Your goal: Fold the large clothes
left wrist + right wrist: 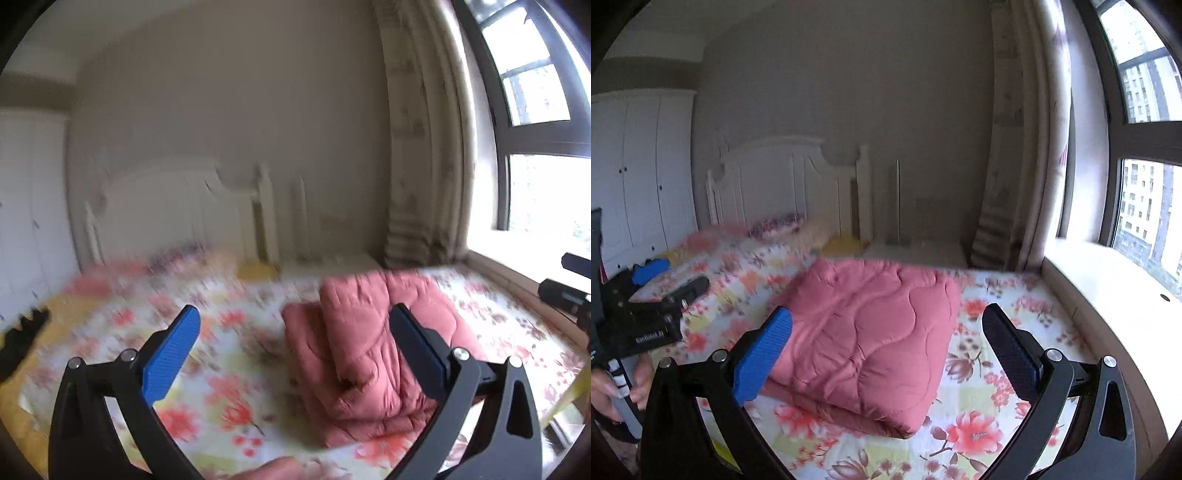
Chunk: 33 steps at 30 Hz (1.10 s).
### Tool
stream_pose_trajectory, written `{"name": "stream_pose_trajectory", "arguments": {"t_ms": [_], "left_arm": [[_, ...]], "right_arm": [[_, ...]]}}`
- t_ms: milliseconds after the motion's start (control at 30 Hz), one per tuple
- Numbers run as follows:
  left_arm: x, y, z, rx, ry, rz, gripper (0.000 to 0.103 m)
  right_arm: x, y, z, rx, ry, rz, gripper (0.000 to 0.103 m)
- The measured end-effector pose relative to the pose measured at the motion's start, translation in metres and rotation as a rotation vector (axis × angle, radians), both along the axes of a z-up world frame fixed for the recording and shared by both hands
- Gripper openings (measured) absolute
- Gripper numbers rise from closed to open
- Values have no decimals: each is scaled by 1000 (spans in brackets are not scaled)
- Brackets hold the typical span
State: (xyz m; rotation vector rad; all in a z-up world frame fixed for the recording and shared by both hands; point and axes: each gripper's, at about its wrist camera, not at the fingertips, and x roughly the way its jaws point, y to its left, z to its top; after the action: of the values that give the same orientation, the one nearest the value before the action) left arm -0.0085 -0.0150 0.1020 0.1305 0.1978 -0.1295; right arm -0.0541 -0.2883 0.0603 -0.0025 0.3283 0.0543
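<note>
Lying folded on the flowered bedsheet (975, 402), pink quilted garment (868, 343), toward the window side of the bed. Left gripper (295, 347) spread wide, holding nothing, above the sheet; right-hand finger covers part of the garment (354, 354). Right gripper (886, 347) also spread wide, empty, garment between and beyond its fingers, not touching. Left-wrist view heavily blurred: pillows and headboard (177, 206) hard to make out. Left gripper (657, 291) seen at the right view's left edge, hand (613, 387) partly cut off. Wardrobe (639, 166), curtain (1008, 147), window (1141, 147) sharper here. Garment type cannot be told.
</note>
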Motion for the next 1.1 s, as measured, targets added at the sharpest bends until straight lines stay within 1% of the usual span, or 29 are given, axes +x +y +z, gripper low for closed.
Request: {"name": "stream_pose_trajectory", "arguments": {"t_ms": [33,67,133,200,267,300,367,433,500,567,667,833,1100], "left_arm": [[-11,-2,2,6,-26,18,101],[-19,-5,3,14,-45,6,101],[-29,-12,-3,33,-39,-42,101],[-31,-19,-13,57,-20,-39,101],[-30,-26,-28,69,9,-31,101],[-30,-28,-31,67,26,-33,101],[-26,-27,-40,35,82,-47,101],[-21,-24,-44,-2,120,-44,101],[-18,-19,-48,-24,140,-32,101],[-15,-16,-52,-31,153,-20,101],[-15,-14,-56,-25,170,-17,101],[-14,-17,-62,-12,183,-21,101],[-16,-21,-64,6,186,-24,101]], "right_arm": [[-3,1,0,3,-3,-1,99],[-8,1,-1,8,-4,-6,99],[-16,4,-11,8,3,-25,99],[-25,7,-30,17,14,-53,99],[-30,10,-45,18,19,-57,99],[-30,12,-54,20,47,-53,99],[-30,12,-68,26,88,-47,99],[-29,12,-76,26,111,-56,99],[-29,11,-79,28,118,-63,99],[-28,10,-81,42,118,-68,99],[-27,8,-83,58,122,-63,99],[-26,11,-84,51,130,-55,99],[-24,12,-87,56,137,-48,99]]}}
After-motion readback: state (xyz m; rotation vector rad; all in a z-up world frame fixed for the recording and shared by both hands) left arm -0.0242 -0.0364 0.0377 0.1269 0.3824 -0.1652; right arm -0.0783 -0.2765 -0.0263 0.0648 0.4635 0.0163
